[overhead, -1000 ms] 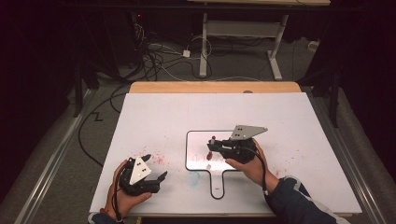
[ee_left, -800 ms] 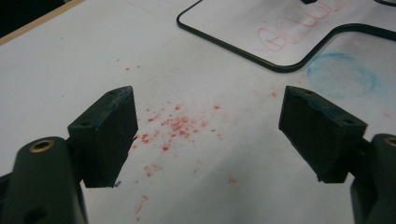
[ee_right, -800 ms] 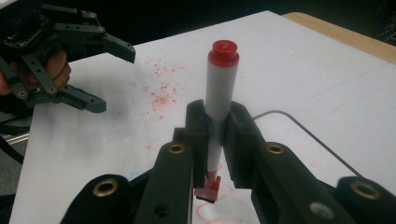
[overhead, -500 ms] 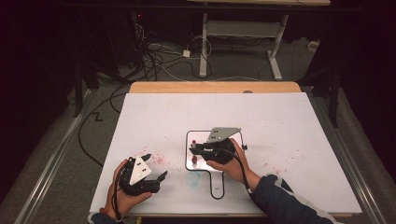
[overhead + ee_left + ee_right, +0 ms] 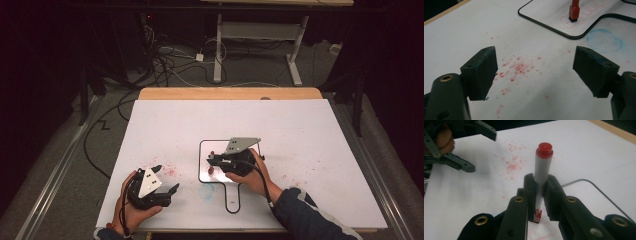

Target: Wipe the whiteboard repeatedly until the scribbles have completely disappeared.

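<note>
The right gripper [image 5: 539, 195] is clamped on a red marker [image 5: 542, 171], which stands upright between its jaws at the centre of the right gripper view, red cap end up and red tip down on a small whiteboard [image 5: 215, 147] with a black rim, just below the middle of the high view. The left gripper [image 5: 535, 72] rests at the lower left of the high view with jaws wide apart and nothing between them, over red specks [image 5: 517, 67] on the white table sheet [image 5: 310, 130].
</note>
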A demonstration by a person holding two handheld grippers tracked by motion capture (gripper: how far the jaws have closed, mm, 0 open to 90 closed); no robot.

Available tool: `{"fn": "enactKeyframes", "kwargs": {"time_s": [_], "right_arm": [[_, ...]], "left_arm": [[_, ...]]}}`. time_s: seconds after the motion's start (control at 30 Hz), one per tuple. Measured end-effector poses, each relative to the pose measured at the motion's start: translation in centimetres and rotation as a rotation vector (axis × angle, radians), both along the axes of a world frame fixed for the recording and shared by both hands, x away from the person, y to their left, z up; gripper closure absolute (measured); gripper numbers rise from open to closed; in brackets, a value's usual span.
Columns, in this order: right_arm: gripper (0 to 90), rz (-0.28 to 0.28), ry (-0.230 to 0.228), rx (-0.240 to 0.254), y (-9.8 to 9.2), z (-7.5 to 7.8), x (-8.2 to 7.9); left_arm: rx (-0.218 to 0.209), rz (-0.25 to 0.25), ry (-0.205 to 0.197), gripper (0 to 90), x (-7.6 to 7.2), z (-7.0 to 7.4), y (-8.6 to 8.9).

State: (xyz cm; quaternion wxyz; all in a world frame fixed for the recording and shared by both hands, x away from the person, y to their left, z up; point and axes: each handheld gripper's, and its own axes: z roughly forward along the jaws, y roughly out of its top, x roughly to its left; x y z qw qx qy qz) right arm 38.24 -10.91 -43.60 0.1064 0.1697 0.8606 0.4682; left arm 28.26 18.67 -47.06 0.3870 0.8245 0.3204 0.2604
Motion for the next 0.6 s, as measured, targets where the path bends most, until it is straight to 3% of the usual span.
{"fn": "enactKeyframes", "kwargs": {"time_s": [0.13,0.27,0.43,0.53,0.6], "right_arm": [[81.6,-0.055,-0.052,-0.033,-1.2,0.1,0.3],[81.6,-0.075,-0.059,-0.019,-1.2,0.0,0.3],[81.6,-0.035,-0.058,0.002,0.7,-0.4,-0.3],[81.6,0.004,-0.027,0.028,1.9,-0.6,-0.7],[81.6,0.016,-0.041,0.013,2.5,-0.5,-1.0]], "left_arm": [[0.005,-0.008,-0.015,19.4,0.1,0.0,-0.1],[0.004,-0.010,0.002,19.4,0.1,-0.1,-0.3],[0.005,-0.017,-0.001,19.4,0.2,-0.1,-0.4],[0.007,-0.025,-0.012,19.4,0.2,0.0,-0.3],[0.006,-0.021,-0.013,19.4,0.3,0.0,-0.3]]}}
